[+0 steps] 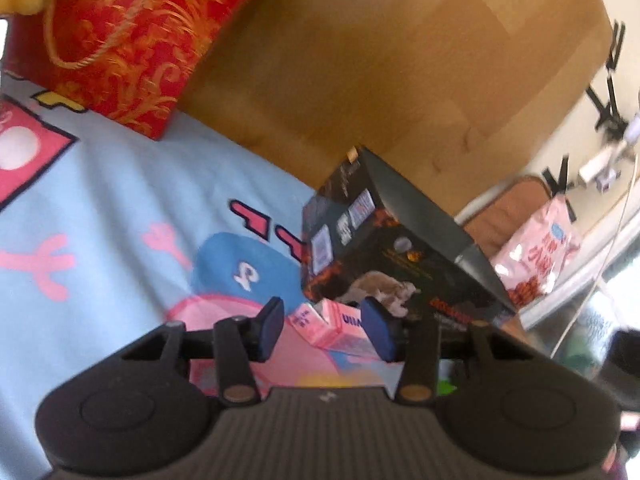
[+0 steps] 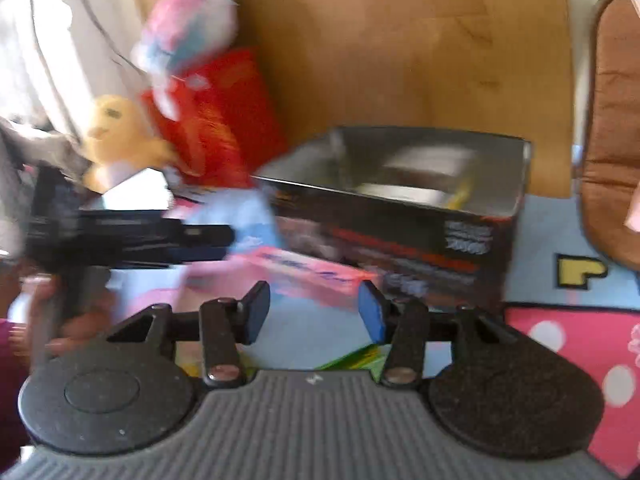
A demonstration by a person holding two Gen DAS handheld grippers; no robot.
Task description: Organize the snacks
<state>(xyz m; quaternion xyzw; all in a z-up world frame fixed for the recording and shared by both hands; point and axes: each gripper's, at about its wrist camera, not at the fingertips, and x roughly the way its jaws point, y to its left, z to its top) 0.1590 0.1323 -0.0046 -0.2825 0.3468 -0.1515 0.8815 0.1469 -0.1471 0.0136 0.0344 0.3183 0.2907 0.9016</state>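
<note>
Landmark: the black box (image 1: 400, 248), open-topped, standing on the cartoon mat (image 1: 120, 208).
Red gift bag (image 1: 132, 40): far left of the black box, gold-patterned, with a cord handle.
Yellow plush toy (image 2: 116, 136): left of the black box, against the red bag, in the right wrist view.
Mat: pale blue with pink cartoon figures, spread under the black box.
Wooden panel (image 1: 400, 60): rises directly behind the black box.
Left gripper (image 1: 324, 326): jaws spread, empty, just in front of the black box.
Pink snack carton (image 1: 336, 326): lying on the mat against the black box's front, between the left gripper's blue pads (image 1: 272, 328).
Right gripper (image 2: 314, 312): jaws spread, empty, the blurred carton just beyond them.
Pink snack bag (image 1: 540, 252): right of the black box, beside a brown cushion (image 1: 508, 208).
</note>
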